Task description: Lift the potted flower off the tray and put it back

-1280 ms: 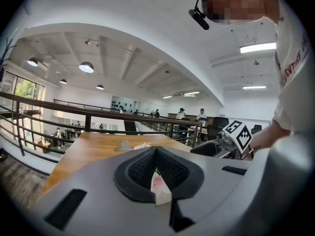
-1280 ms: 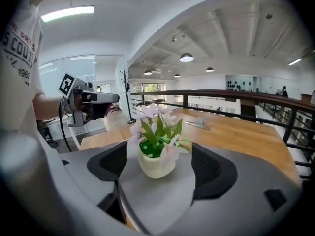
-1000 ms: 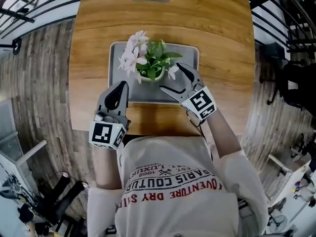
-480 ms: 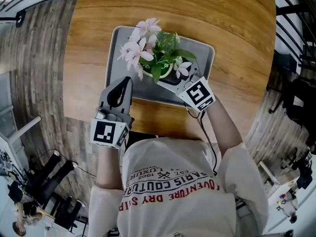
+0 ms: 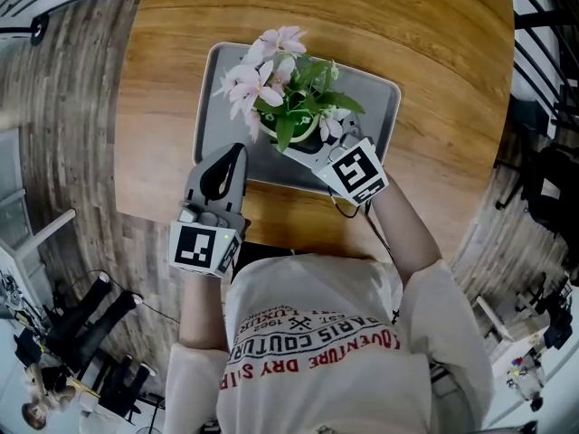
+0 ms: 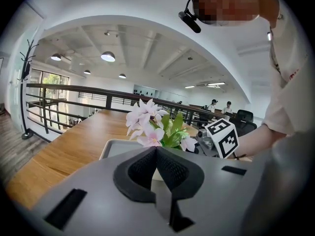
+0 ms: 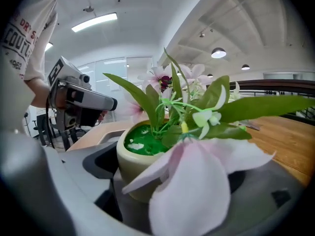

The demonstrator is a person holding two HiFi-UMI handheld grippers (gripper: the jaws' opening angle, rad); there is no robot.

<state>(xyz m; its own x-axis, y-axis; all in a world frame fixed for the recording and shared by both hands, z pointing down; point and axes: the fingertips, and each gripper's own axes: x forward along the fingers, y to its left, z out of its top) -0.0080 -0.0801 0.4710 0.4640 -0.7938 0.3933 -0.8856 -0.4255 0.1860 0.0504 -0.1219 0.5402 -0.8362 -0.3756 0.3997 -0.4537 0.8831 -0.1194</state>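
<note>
The potted flower (image 5: 288,98), pink-white blossoms and green leaves in a cream pot (image 7: 140,166), stands on the grey tray (image 5: 210,80). My right gripper (image 5: 317,141) reaches in from the near right. Its jaws have just been opening and now stand wide on either side of the pot, with a gap showing at the left pad, so nothing is held. A large petal (image 7: 197,191) hides the right jaw. My left gripper (image 5: 231,156) is shut and empty at the tray's near left edge. In its own view, the left gripper (image 6: 157,156) points at the flower (image 6: 152,127).
The tray lies on a wooden table (image 5: 434,80) whose near edge runs just behind both grippers. Black railings and plank floor surround the table. The person's torso fills the lower head view. The right gripper's marker cube (image 6: 221,137) shows beside the plant.
The right gripper has moved forward and left from beside the plant until its jaws straddle the pot. The left gripper has stayed by the tray's near edge.
</note>
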